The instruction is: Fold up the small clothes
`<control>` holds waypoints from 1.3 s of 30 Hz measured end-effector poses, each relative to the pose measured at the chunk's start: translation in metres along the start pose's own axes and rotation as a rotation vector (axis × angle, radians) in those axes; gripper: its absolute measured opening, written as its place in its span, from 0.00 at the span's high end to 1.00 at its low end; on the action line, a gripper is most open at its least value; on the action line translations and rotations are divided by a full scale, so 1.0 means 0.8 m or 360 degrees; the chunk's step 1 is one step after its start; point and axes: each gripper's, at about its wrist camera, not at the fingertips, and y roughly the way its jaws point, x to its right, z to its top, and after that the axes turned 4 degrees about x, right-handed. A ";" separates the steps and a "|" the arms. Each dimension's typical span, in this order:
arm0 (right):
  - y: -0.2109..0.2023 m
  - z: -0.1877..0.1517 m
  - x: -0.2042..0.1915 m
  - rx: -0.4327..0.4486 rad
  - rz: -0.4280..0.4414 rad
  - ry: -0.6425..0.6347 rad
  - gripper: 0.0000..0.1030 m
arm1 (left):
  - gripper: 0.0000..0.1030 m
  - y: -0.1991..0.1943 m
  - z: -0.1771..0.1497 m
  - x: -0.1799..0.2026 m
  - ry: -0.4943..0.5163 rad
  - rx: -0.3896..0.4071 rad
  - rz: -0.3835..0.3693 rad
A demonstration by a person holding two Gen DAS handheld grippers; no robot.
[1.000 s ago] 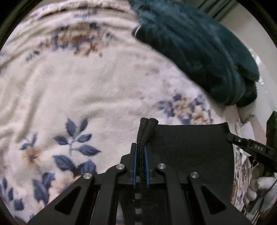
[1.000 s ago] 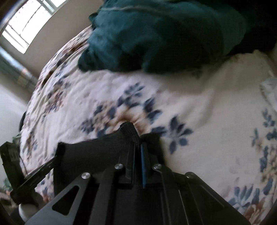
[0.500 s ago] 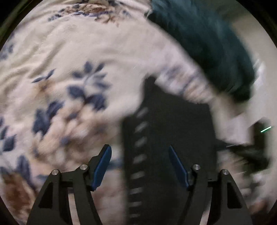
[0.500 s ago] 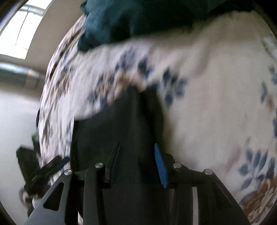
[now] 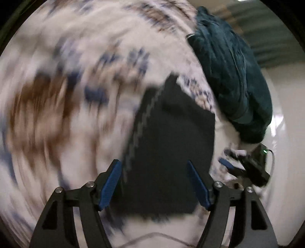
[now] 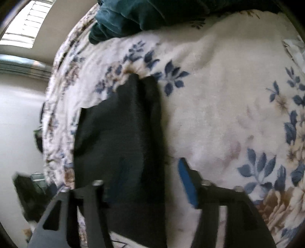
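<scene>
A small black knit garment (image 5: 171, 148) lies flat on a floral bed cover; it also shows in the right wrist view (image 6: 122, 137), with a folded edge along its right side. My left gripper (image 5: 154, 183) is open and empty, above the garment's near end. My right gripper (image 6: 144, 183) is open and empty, with its blue right finger pad (image 6: 186, 183) just right of the garment. The right gripper also appears at the right edge of the left wrist view (image 5: 246, 167). The left wrist view is blurred by motion.
A dark teal blanket (image 5: 232, 80) is bunched at the far side of the bed, also in the right wrist view (image 6: 144, 17). The cream floral cover (image 6: 228, 99) spreads to the right. The bed edge and pale floor (image 6: 19, 122) lie to the left.
Both grippers were shut on the garment's corners one second ago. They have opened and let it go, then pulled back from it. The garment now lies flat on the bed.
</scene>
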 end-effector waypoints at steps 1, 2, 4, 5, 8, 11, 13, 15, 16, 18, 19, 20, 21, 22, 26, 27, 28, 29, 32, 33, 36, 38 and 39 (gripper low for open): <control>-0.001 0.004 0.003 -0.0021 0.0045 0.0003 0.32 | 0.32 0.000 -0.024 -0.009 -0.0106 -0.0012 -0.0034; -0.004 0.007 0.006 -0.0046 0.0073 0.0001 0.32 | 0.32 0.003 -0.041 -0.013 -0.0185 -0.0020 -0.0072; 0.002 0.014 0.006 -0.0095 0.0101 -0.0008 0.32 | 0.32 0.012 -0.077 -0.028 -0.0338 -0.0029 -0.0107; 0.008 0.019 0.012 -0.0124 0.0118 0.0000 0.31 | 0.32 0.016 -0.088 -0.030 -0.0386 -0.0025 -0.0134; 0.038 0.041 0.018 -0.0199 0.0179 0.0009 0.31 | 0.32 0.043 -0.111 -0.039 -0.0525 -0.0006 -0.0198; 0.072 0.062 0.016 -0.0250 0.0218 -0.0013 0.31 | 0.32 0.078 -0.110 -0.041 -0.0607 0.0043 -0.0250; 0.095 0.075 0.013 -0.0271 0.0222 -0.0020 0.31 | 0.32 0.091 -0.105 -0.045 -0.0645 0.0086 -0.0229; 0.118 0.087 0.011 -0.0295 0.0236 -0.0010 0.30 | 0.34 0.098 -0.104 -0.055 -0.0731 0.0184 -0.0222; 0.124 0.089 0.010 -0.0296 0.0249 0.0000 0.29 | 0.36 0.096 -0.106 -0.058 -0.0782 0.0254 -0.0232; 0.130 0.093 0.005 -0.0259 0.0297 0.0001 0.32 | 0.62 0.091 -0.107 -0.051 -0.0752 0.0332 -0.0190; 0.131 0.092 0.003 -0.0233 0.0315 -0.0003 0.40 | 0.68 0.084 -0.104 -0.044 -0.0694 0.0370 -0.0177; 0.131 0.092 0.001 -0.0226 0.0336 -0.0008 0.72 | 0.71 0.078 -0.100 -0.037 -0.0627 0.0391 -0.0151; 0.134 0.088 -0.001 -0.0236 0.0330 -0.0016 0.79 | 0.72 0.072 -0.096 -0.031 -0.0570 0.0401 -0.0134; 0.131 0.084 -0.002 -0.0219 0.0334 -0.0003 0.81 | 0.72 0.064 -0.089 -0.027 -0.0521 0.0403 -0.0123; 0.101 0.058 0.009 -0.0101 0.0429 0.0148 0.84 | 0.73 0.022 -0.032 -0.015 -0.0302 0.0360 -0.0126; 0.088 0.043 0.013 -0.0075 0.0444 0.0199 0.84 | 0.73 0.015 -0.016 -0.012 -0.0220 0.0345 -0.0113; 0.075 0.023 0.017 -0.0053 0.0459 0.0253 0.85 | 0.73 0.005 0.009 -0.007 -0.0123 0.0332 -0.0089; 0.065 0.005 0.020 -0.0037 0.0454 0.0289 0.85 | 0.73 0.003 0.035 -0.003 -0.0039 0.0301 -0.0092; 0.039 -0.073 0.023 -0.0023 0.0452 0.0394 0.88 | 0.62 0.007 0.094 -0.018 0.0118 0.0212 0.0032; 0.036 -0.101 0.020 -0.0046 0.0456 0.0422 0.87 | 0.53 0.015 0.107 -0.026 0.0136 0.0174 0.0051; 0.046 -0.144 0.016 -0.0166 0.0384 0.0442 0.72 | 0.51 0.017 0.115 -0.061 0.0044 0.0094 0.0117; 0.039 -0.145 0.020 -0.0144 0.0292 0.0420 0.55 | 0.46 0.002 0.105 -0.072 0.0002 0.0155 0.0112; 0.030 -0.140 0.023 -0.0107 0.0225 0.0404 0.47 | 0.46 -0.003 0.095 -0.077 -0.0016 0.0181 0.0089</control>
